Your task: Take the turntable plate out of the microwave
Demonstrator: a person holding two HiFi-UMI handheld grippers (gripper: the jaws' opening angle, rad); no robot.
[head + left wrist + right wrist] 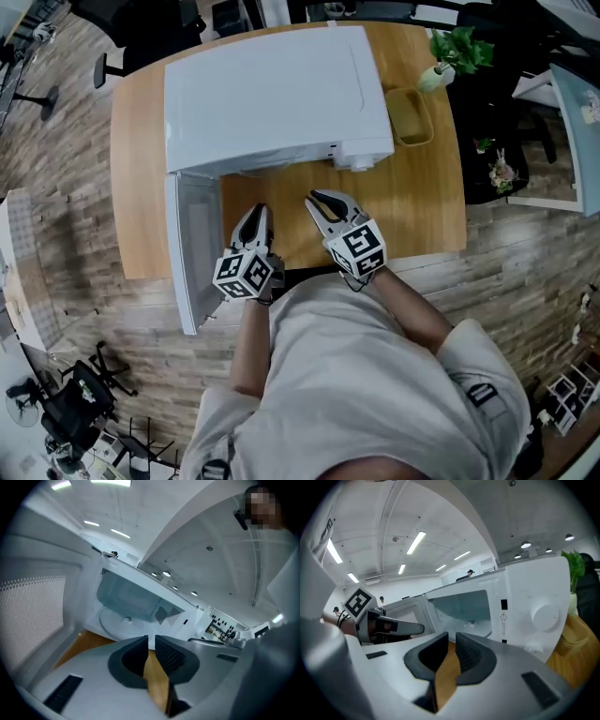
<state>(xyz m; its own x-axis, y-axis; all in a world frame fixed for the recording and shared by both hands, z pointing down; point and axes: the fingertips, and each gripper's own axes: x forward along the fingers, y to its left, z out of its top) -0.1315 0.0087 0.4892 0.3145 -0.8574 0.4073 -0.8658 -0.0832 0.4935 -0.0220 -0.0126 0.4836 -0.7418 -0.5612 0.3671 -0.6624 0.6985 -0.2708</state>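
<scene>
Left tongs (257,214): narrow gap, empty, in front of the open microwave (272,94).
Right tongs (321,201): narrow gap, empty.
Turntable plate (116,620): flat inside the cavity.
Risk: if you pinch the rim on one side only, the plate may tilt, slip, or strike the door (192,246).

Bright, even light from overhead fills the head view. The white microwave (272,94) almost washes out on top and casts a soft shadow on the table (412,202) at 6 o'clock of it. Fisheye bending curves the floor (56,225) at 9 o'clock. Both gripper views are ringed by black vignetting. Strip lights (416,542) glare at 11 o'clock in the right gripper view. In both, the foreground at 6 o'clock is soft and slightly smeared.
</scene>
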